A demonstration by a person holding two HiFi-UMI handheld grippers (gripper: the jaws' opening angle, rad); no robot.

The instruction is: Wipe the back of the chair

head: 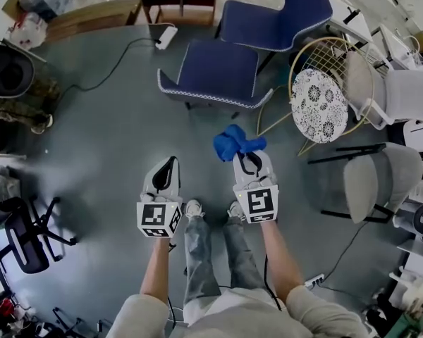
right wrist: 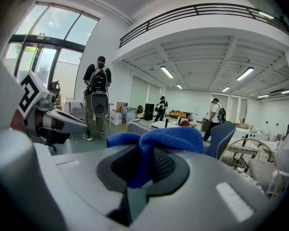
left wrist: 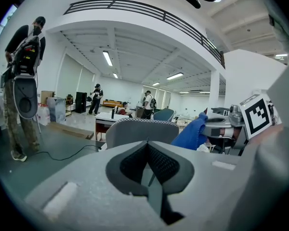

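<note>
Cloth gripped, wiping not yet begun.
The right gripper (head: 248, 158) pinches a blue cloth (head: 234, 144) at frame centre, while the left gripper (head: 169, 165) is pressed together and empty. The dark blue chair (head: 210, 72) stands above centre, apart from the cloth, its back apparently untouched.

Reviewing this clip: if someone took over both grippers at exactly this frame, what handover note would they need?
Left gripper: shut and empty, held level beside the right one.
Right gripper: shut on the blue cloth, which bunches up above its jaws.
The nearest blue chair stands just ahead with its back toward the person. The cloth is short of it and not touching.
Done: the cloth is in hand.
Left: bring the cloth to the chair's back and wipe it. Nothing here shows any wiping done yet.
</note>
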